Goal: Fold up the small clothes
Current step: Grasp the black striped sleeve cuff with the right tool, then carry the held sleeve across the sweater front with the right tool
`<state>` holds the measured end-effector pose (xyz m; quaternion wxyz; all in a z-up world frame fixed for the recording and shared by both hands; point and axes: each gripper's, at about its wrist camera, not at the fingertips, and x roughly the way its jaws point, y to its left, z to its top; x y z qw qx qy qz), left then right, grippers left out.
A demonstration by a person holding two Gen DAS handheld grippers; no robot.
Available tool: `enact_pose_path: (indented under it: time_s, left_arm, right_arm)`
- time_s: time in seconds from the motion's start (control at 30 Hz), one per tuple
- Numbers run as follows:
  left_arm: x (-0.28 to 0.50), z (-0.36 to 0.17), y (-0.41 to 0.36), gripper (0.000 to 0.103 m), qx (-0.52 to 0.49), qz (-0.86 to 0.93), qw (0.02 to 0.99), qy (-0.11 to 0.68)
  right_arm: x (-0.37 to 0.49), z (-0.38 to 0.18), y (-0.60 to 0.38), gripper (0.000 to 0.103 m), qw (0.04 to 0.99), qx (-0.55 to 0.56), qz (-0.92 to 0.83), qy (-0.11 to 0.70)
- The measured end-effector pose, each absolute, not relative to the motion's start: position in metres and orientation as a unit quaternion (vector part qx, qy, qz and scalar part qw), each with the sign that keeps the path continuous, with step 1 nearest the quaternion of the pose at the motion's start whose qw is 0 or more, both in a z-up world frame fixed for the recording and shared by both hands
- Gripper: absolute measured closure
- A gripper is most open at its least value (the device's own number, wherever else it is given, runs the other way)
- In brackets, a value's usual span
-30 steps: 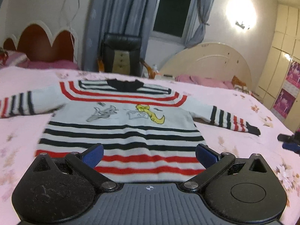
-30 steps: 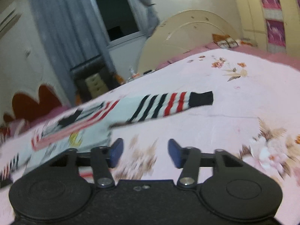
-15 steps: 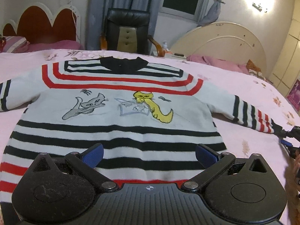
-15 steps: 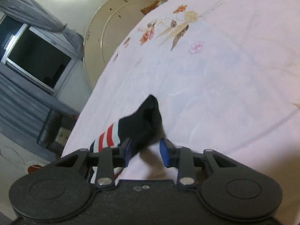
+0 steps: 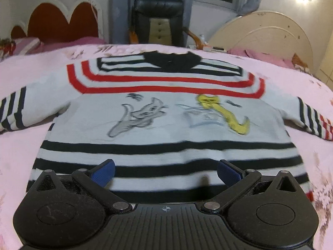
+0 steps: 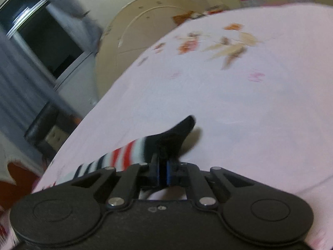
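Note:
A small white sweater [image 5: 166, 129] with black and red stripes and two cartoon cats lies flat, front up, on the pink bed. My left gripper [image 5: 165, 174] is open and empty, low over the sweater's lower stripes. My right gripper [image 6: 163, 171] is shut on the black cuff [image 6: 174, 137] of the sweater's right sleeve [image 6: 124, 156] and holds it slightly off the sheet. That sleeve also shows at the right edge of the left wrist view [image 5: 312, 120].
The pink floral bedsheet [image 6: 249, 95] spreads all around. A black chair [image 5: 159, 20] stands beyond the far edge of the bed. A red scalloped headboard [image 5: 56, 20] is at far left and a cream headboard [image 5: 266, 35] at far right.
My right gripper closed fully on the sleeve cuff and lifted it a little. My left gripper moved forward over the sweater's hem, still open.

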<state>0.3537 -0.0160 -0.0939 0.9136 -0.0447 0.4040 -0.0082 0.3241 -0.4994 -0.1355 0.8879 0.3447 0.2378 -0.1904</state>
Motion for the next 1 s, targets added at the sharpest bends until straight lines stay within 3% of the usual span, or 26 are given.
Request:
enact_pose_path:
  time_s: [0.4, 0.87, 1.0]
  left_arm:
    - [0.388, -0.098, 0.072, 0.0, -0.087, 0.007, 0.92, 0.381]
    - [0.393, -0.097, 0.148, 0.0, -0.136, 0.003, 0.928, 0.348]
    - [0.402, -0.098, 0.145, 0.0, -0.177, -0.025, 0.922, 0.344]
  right_arm:
    - [0.373, -0.06, -0.3, 0.096, 0.95, 0.2, 0.007, 0.239]
    - [0.416, -0.088, -0.116, 0.095, 0.93, 0.093, 0.147, 0.325]
    - [0.418, -0.1, -0.105, 0.084, 0.918, 0.09, 0.164, 0.348]
